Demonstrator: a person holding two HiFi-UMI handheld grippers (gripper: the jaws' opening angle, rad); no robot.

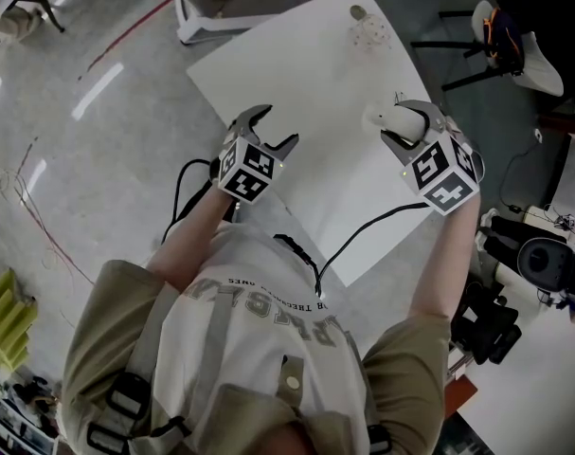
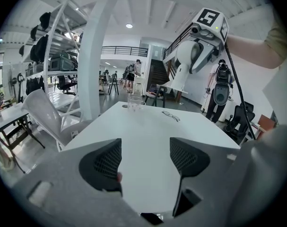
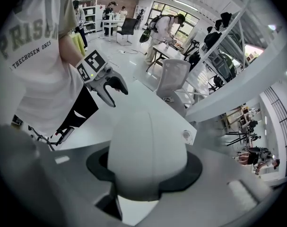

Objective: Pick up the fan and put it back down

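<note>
The fan (image 1: 382, 118) is a small white thing with a rounded body. My right gripper (image 1: 404, 126) is shut on it over the right side of the white table (image 1: 306, 64). In the left gripper view the fan (image 2: 183, 70) hangs well above the tabletop in that gripper (image 2: 200, 46), with its base pointing down. In the right gripper view the fan's smooth dome (image 3: 147, 150) fills the gap between the dark pads. My left gripper (image 1: 268, 129) hovers over the table's left part, open with nothing between its fingers (image 2: 105, 162).
A clear drinking glass (image 1: 369, 32) stands near the table's far corner, and a pair of eyeglasses (image 2: 170, 116) lies closer in. A white chair (image 2: 48, 115) and a white pillar (image 2: 93, 56) stand beside the table. Black cables trail from both grippers.
</note>
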